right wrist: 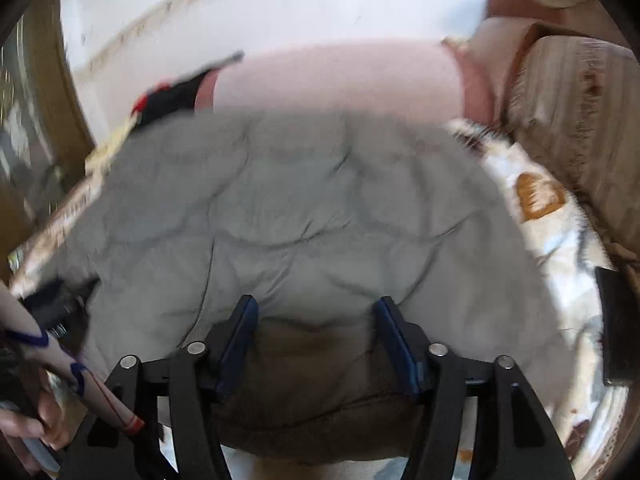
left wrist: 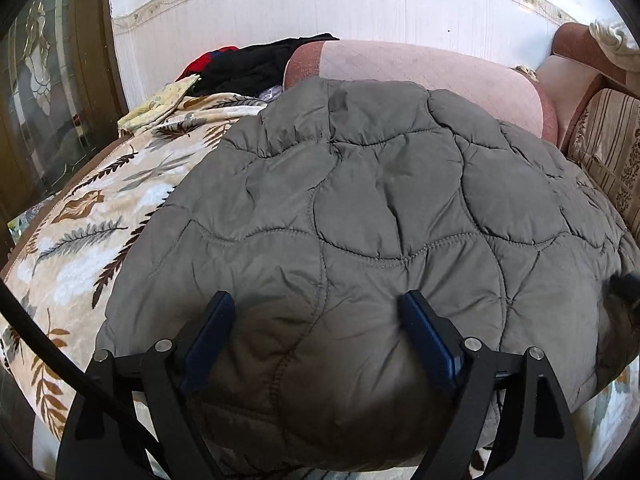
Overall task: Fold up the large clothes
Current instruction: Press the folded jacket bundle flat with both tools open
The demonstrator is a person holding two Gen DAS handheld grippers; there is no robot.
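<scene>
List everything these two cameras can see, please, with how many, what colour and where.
jacket: one, grey, quilted, spread on the blanket under both grippers
blanket: one, cream with brown and grey leaves, under the jacket
cushion: one, pink, behind the jacket
clothes pile: black and red, count unclear, far left by the wall
sofa: one, striped beige with brown trim, at right
wall: white, with a patterned border
door: brown, glass panel, at left
left gripper: black with blue pads, open, over the jacket's near edge
right gripper: same, open, over the near edge
hand: one, lower left of the right view
</scene>
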